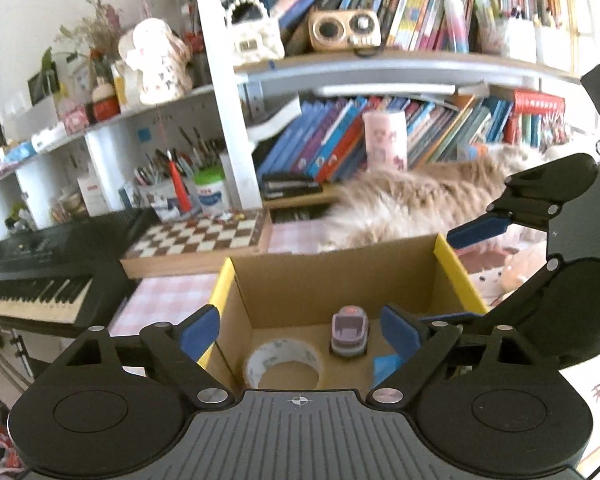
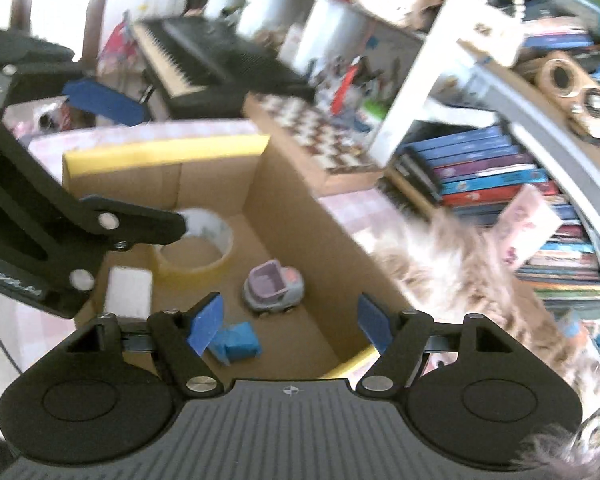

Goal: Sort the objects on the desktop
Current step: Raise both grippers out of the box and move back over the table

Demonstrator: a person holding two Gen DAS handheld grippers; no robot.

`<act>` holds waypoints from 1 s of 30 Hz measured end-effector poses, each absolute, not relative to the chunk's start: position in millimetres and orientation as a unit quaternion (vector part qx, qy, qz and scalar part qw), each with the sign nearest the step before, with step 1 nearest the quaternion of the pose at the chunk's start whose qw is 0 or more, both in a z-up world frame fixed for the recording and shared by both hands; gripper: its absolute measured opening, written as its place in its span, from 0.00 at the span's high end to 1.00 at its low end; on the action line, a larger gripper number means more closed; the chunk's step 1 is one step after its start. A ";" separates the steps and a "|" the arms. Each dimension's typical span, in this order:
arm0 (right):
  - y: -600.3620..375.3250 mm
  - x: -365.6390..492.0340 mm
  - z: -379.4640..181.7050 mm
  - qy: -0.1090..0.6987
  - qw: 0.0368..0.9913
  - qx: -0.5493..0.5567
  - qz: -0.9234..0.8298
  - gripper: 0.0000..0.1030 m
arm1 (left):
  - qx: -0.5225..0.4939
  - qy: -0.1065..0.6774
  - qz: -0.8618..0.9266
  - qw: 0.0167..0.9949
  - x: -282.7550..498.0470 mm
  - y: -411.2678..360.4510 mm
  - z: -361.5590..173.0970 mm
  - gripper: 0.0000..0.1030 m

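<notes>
An open cardboard box (image 1: 340,276) with yellow-edged flaps stands on the pink checked desk. Inside it lie a roll of clear tape (image 1: 284,364), a small lilac and grey toy car (image 1: 350,332) and a blue block (image 1: 386,364). My left gripper (image 1: 298,332) hangs open over the box with nothing between its blue pads. In the right wrist view the same box (image 2: 284,208) holds the tape (image 2: 204,240), the car (image 2: 274,286), the blue block (image 2: 236,344) and a white block (image 2: 128,292). My right gripper (image 2: 290,324) is open and empty above the box's near corner.
A chessboard (image 1: 204,236) and a black keyboard (image 1: 40,280) lie behind and to the left of the box. A fluffy tan fur mass (image 1: 420,204) sits right behind it. Crowded bookshelves (image 1: 380,148) and pen pots (image 1: 168,196) fill the back.
</notes>
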State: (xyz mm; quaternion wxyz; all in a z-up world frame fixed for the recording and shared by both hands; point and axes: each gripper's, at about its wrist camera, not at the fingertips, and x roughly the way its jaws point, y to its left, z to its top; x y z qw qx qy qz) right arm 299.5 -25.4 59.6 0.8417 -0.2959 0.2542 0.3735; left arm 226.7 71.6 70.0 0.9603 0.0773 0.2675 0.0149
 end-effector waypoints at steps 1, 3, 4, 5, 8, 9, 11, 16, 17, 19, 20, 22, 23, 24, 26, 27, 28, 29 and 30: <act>-28.0 297.1 62.6 0.251 0.847 -0.290 0.369 0.30 | 0.077 0.264 0.015 0.961 223.0 71.2 72.0 0.12; -33.5 290.6 69.1 0.243 0.859 -0.276 0.357 0.30 | 0.076 0.258 0.017 0.963 215.5 71.1 75.2 0.12; -36.1 287.8 71.9 0.239 0.864 -0.269 0.351 0.30 | 0.075 0.256 0.018 0.964 212.3 71.1 76.6 0.12; -39.2 284.4 75.2 0.236 0.871 -0.260 0.344 0.30 | 0.073 0.253 0.019 0.964 208.6 71.8 78.0 0.12; -45.5 275.4 82.3 0.228 0.888 -0.237 0.323 0.28 | 0.065 0.244 0.025 0.967 197.8 73.1 81.7 0.11; -48.1 271.7 84.6 0.224 0.893 -0.229 0.315 0.26 | 0.062 0.240 0.028 0.968 194.0 73.4 82.7 0.11; -54.7 263.9 89.4 0.219 0.905 -0.210 0.299 0.25 | 0.055 0.233 0.032 0.970 186.7 74.5 84.6 0.11; -65.8 240.8 94.5 0.216 0.923 -0.173 0.268 0.24 | 0.043 0.221 0.042 0.973 164.8 78.7 87.9 0.11; -67.0 235.2 95.1 0.215 0.925 -0.168 0.263 0.23 | 0.041 0.221 0.044 0.974 161.1 79.8 88.1 0.11; -69.6 223.3 95.8 0.214 0.931 -0.154 0.252 0.22 | 0.037 0.220 0.045 0.974 151.7 81.6 87.7 0.11; -70.0 218.5 95.6 0.214 0.933 -0.147 0.247 0.22 | 0.036 0.219 0.045 0.974 146.3 82.6 87.4 0.11; -71.3 207.4 94.7 0.216 0.937 -0.134 0.238 0.22 | 0.034 0.219 0.046 0.974 136.6 85.0 86.5 0.11; -71.5 201.2 94.1 0.216 0.939 -0.128 0.233 0.22 | 0.034 0.220 0.046 0.974 132.0 85.9 86.0 0.11; -71.3 195.9 93.2 0.217 0.941 -0.124 0.229 0.22 | 0.034 0.221 0.047 0.973 127.1 86.8 85.1 0.11; -71.0 183.0 90.6 0.221 0.942 -0.117 0.224 0.22 | 0.034 0.225 0.046 0.973 117.1 89.0 82.9 0.11; -70.8 176.5 88.9 0.224 0.942 -0.114 0.222 0.22 | 0.034 0.226 0.046 0.972 113.3 89.7 82.3 0.11; -70.4 170.2 87.2 0.227 0.942 -0.112 0.220 0.22 | 0.034 0.228 0.046 0.972 108.7 91.1 81.2 0.11; -69.8 164.1 85.4 0.230 0.942 -0.111 0.218 0.22 | 0.034 0.231 0.045 0.971 104.5 92.1 79.9 0.11; -69.7 159.5 83.8 0.232 0.942 -0.110 0.216 0.22 | 0.034 0.234 0.044 0.971 100.6 93.2 78.6 0.11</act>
